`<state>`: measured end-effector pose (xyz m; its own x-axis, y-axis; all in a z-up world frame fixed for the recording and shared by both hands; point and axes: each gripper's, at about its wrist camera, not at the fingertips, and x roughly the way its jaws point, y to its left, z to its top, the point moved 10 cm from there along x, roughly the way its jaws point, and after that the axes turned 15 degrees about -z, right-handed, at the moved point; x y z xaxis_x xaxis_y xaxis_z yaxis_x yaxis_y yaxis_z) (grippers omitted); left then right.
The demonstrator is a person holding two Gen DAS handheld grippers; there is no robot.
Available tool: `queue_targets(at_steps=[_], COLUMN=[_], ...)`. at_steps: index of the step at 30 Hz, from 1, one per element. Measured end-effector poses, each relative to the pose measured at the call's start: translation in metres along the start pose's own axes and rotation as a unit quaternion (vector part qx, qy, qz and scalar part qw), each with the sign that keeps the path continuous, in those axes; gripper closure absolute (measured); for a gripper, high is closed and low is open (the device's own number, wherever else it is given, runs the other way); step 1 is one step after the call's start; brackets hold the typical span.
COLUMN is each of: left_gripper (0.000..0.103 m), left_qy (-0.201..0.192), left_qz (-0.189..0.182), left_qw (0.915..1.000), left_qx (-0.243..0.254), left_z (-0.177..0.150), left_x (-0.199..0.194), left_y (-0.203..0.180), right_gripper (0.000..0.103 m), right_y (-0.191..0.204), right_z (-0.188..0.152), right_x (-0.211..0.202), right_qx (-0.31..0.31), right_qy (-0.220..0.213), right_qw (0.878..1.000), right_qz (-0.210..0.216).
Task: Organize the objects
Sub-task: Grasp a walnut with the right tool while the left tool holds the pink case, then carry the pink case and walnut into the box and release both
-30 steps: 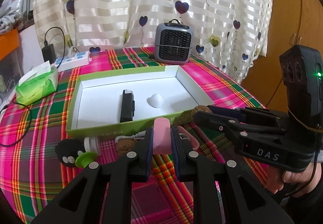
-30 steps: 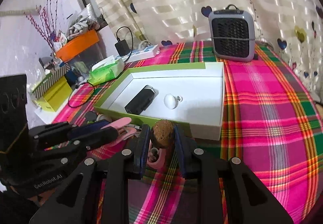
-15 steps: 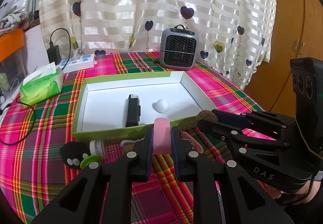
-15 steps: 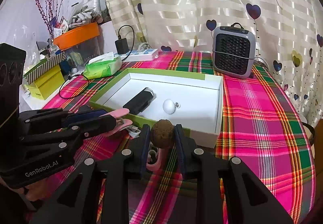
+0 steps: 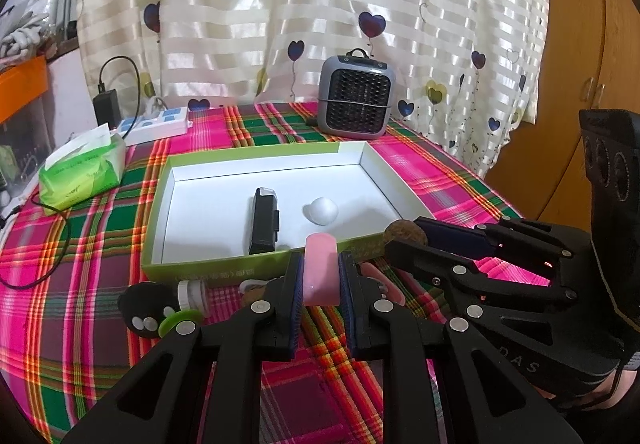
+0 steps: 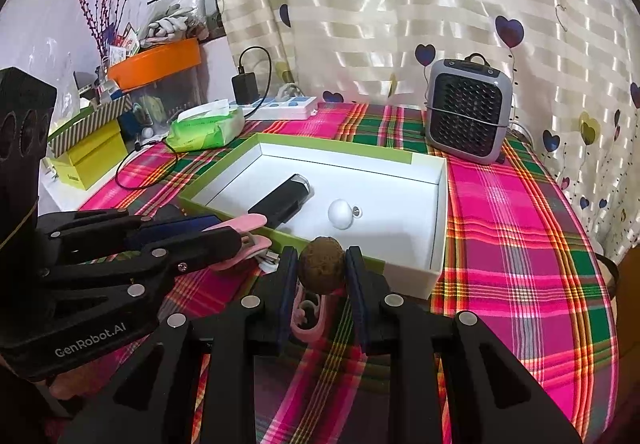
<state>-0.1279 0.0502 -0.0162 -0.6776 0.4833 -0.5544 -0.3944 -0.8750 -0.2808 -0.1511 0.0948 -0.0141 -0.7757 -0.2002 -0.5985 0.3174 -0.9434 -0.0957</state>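
Note:
My left gripper is shut on a flat pink piece, held above the tablecloth just in front of the green-and-white box. Beside it on the right, my right gripper is shut on a brown walnut near the box's front wall. A black device and a white knob lie in the box. In front of the box, on the cloth, are a small white bottle, a black disc with a green cap and a pink looped item.
A grey heater stands behind the box. At the back left are a green tissue pack, a power strip and a charger with its cable. A yellow box and an orange tub stand beyond the table's left side. A wooden wardrobe is to the right.
The right gripper has rolled to a more level stance with the walnut still in it. The left gripper keeps the pink piece and has barely shifted.

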Motion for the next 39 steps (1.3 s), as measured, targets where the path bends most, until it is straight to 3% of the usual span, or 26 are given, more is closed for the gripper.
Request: queue_targets(at_steps=[15, 39], left_gripper=[0.088, 0.087], left_qy=[-0.005, 0.000], left_qz=[0.013, 0.071], left_qw=[0.9999, 0.9974], left_qx=[-0.004, -0.010], left_z=[0.013, 0.034], left_x=[0.002, 0.021], left_y=[0.010, 0.058], right_gripper=[0.077, 0.077], right_y=[0.011, 0.025], right_z=[0.012, 0.038], right_x=[0.008, 0.055], right_qx=[-0.026, -0.040], right_qy=[0.008, 0.029], right_qw=[1.000, 0.999], right_qz=[0.000, 0.021])
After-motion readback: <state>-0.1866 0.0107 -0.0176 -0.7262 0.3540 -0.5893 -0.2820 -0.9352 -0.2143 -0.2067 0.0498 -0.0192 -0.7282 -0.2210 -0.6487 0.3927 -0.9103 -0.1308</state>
